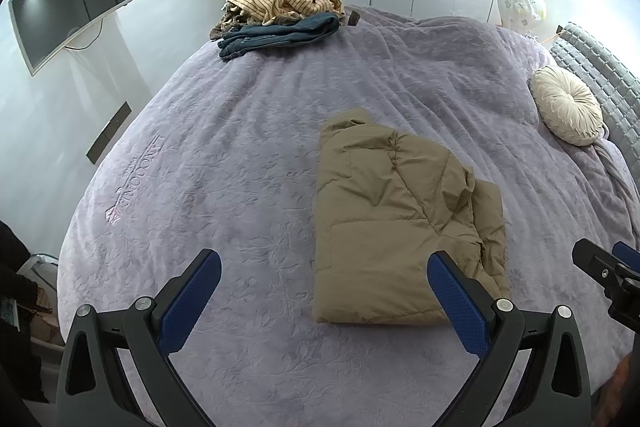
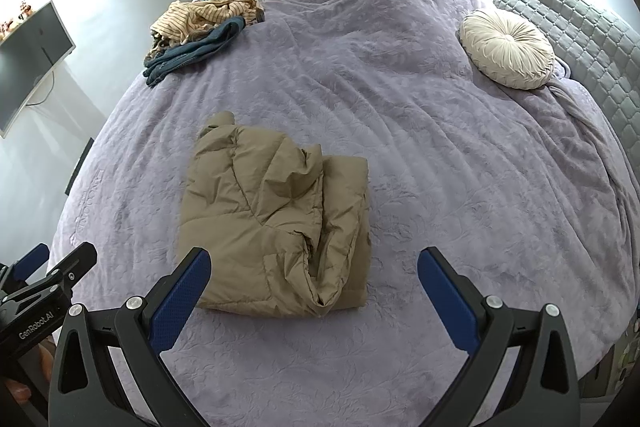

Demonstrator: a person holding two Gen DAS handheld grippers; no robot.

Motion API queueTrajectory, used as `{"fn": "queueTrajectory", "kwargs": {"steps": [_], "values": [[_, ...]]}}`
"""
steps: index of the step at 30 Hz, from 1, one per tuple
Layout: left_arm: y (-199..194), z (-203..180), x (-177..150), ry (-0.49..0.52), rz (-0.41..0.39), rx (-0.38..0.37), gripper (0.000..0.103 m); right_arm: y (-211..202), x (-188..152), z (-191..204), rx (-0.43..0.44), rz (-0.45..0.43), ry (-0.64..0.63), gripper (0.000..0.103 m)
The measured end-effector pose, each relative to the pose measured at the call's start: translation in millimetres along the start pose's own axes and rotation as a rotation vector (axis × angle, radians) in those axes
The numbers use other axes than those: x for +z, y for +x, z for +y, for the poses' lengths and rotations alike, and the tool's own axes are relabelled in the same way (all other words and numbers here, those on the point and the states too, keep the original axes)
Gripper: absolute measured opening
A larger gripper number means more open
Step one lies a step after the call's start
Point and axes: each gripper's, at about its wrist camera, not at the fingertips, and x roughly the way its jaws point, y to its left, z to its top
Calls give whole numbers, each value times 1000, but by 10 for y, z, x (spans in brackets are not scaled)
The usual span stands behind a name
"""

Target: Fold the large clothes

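The left wrist view takes in more of the wall-mounted screen [image 1: 70,1] and the embossed lettering [image 1: 136,179] on the purple bedspread [image 1: 240,131], while the right wrist view shows more of the round cream cushion [image 2: 506,47] and the grey quilted headboard [image 2: 580,39] behind it. Both views catch the pile of clothes [image 2: 200,27] at the far corner of the bed, striped fabric on top of dark denim; what else lies in it is hard to make out. Each camera sees the other gripper only as a cut-off piece at the frame edge. The tan padded jacket [image 1: 400,219] lies folded into a rough rectangle on the near half of the bed, its upper layers rumpled along the right side. The left gripper [image 1: 324,291] stands wide open and holds nothing; the jacket's near left corner falls between its fingers, and its right finger overlaps the near edge in the view. The right gripper [image 2: 314,287] is likewise spread wide and empty, with the jacket's near right portion between its fingers [image 2: 180,303]. Whether either one touches the fabric cannot be told.
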Motion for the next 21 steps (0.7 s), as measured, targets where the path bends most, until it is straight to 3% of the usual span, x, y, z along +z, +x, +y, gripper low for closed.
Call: {"fn": "queueTrajectory", "kwargs": {"steps": [21], "values": [[-39,47,44,10,-11,-16,103,-34,-91,102,0,3,11,103]]}}
